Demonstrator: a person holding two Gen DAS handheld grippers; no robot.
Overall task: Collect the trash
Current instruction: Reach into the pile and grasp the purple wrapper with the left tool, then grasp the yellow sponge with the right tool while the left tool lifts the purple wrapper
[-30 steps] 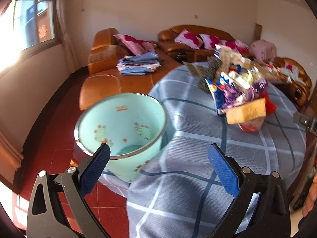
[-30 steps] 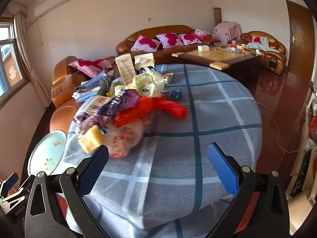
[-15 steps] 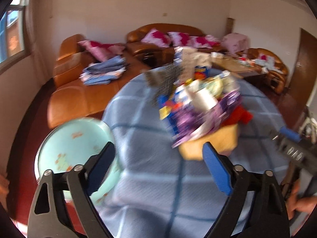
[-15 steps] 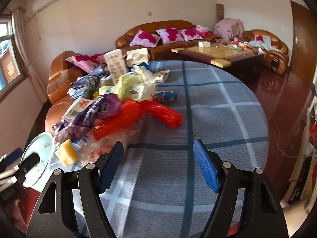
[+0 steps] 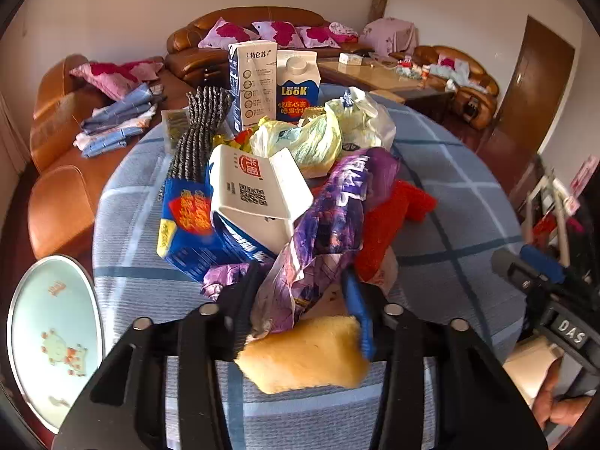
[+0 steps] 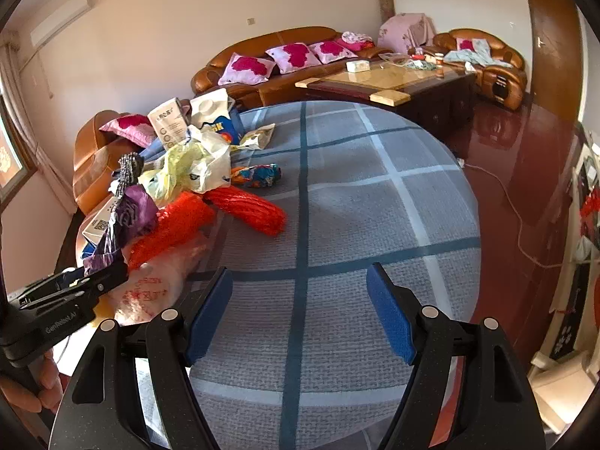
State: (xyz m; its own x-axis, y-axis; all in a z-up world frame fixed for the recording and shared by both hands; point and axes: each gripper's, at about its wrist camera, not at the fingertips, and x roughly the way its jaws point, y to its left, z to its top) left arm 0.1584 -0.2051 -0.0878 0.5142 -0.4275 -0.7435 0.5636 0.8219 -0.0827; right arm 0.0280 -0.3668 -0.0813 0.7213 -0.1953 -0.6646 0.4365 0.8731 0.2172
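Observation:
A heap of trash lies on the round table's blue checked cloth: milk cartons, a white box, yellow bags, a purple wrapper, red netting. My left gripper is closing at the heap's near edge, with a yellow sponge wedged between its pads and the purple wrapper's tail between its tips. In the right wrist view the left gripper shows at the heap's edge. My right gripper hangs open over bare cloth, right of the red netting, holding nothing.
A mint-green bin stands on the floor left of the table. Brown sofas with pink cushions line the far wall, and a glass coffee table stands behind the round table. A cable runs across the red floor.
My left gripper swung from the bin across to the trash heap and closed around the yellow sponge and purple wrapper. The right gripper narrowed a little and moved forward over the cloth.

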